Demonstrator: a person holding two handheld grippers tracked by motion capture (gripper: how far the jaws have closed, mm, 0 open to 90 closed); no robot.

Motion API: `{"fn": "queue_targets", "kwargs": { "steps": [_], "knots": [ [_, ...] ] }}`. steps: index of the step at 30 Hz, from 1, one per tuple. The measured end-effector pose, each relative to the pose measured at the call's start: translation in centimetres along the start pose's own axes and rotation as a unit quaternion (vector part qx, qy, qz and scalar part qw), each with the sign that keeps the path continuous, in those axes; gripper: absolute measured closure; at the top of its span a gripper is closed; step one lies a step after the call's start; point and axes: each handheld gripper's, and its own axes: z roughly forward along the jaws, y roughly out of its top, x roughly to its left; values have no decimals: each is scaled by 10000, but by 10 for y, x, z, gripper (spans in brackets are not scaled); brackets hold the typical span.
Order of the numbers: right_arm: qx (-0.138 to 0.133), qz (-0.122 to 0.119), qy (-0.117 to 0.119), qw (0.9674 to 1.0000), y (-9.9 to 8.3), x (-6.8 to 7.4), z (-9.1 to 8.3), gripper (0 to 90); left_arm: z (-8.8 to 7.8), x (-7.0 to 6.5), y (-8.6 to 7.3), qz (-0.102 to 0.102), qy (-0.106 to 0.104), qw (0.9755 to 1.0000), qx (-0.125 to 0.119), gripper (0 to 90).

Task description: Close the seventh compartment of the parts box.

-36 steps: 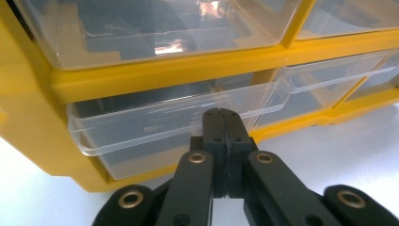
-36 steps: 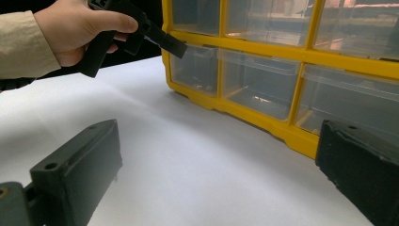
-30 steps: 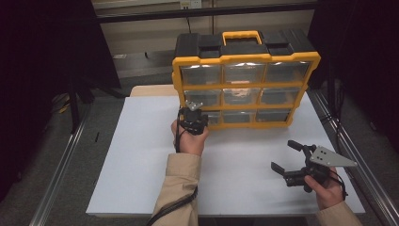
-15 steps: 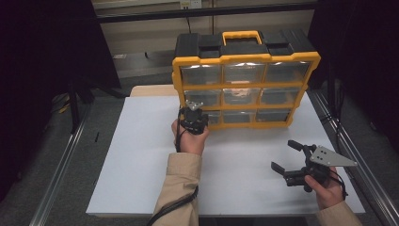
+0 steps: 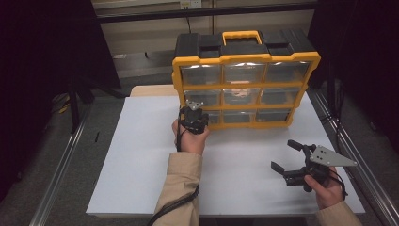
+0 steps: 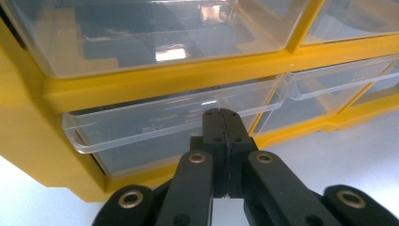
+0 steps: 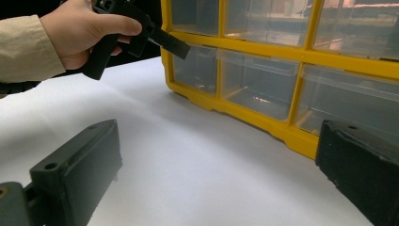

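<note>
So I've got my left gripper (image 5: 193, 114) pressed together and poked up against the lip of the bottom-left drawer (image 6: 155, 127) of the yellow organizer (image 5: 244, 87) at 12 o'clock on the table (image 5: 136, 155), probably to hook it open, while my right gripper (image 5: 288, 157) waits spread wide at 4 o'clock.

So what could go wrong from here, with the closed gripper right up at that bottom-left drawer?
The left gripper is shut, its tips at the clear lip of the bottom-left drawer without enclosing it, so a pull would likely slip off. The organizer stands upright on the table, and the open right gripper sits apart from it, bracing nothing, so a tug could drag or tip the organizer.
</note>
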Motion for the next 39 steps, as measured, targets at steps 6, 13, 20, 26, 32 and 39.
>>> {"fn": "queue_targets", "kwargs": {
  "steps": [6, 13, 20, 26, 32, 39],
  "knots": [
    [-7, 14, -11, 10000, 0, 0, 0, 5, 0, 1, 1, 60, 22, 10000, 44, 900],
    [5, 19, -32, 10000, 0, 0, 0, 5, 1, 1, 1, 50, 37, 10000, 28, 900],
    [4, 21, -29, 10000, 0, 0, 0, 5, 1, 1, 0, 61, 66, 10000, -1, 900],
    [-6, 13, -8, 10000, 0, 0, 0, 5, 1, 1, 0, 85, 100, 9999, -9, 900],
    [-8, 20, -17, 10000, 0, 0, 0, 5, 2, 2, 0, 102, 125, 9999, -38, 900],
    [14, 19, -53, 10000, 0, -1, 0, 5, 3, 2, 1, 164, 119, 9998, -78, 900]
  ]
}}
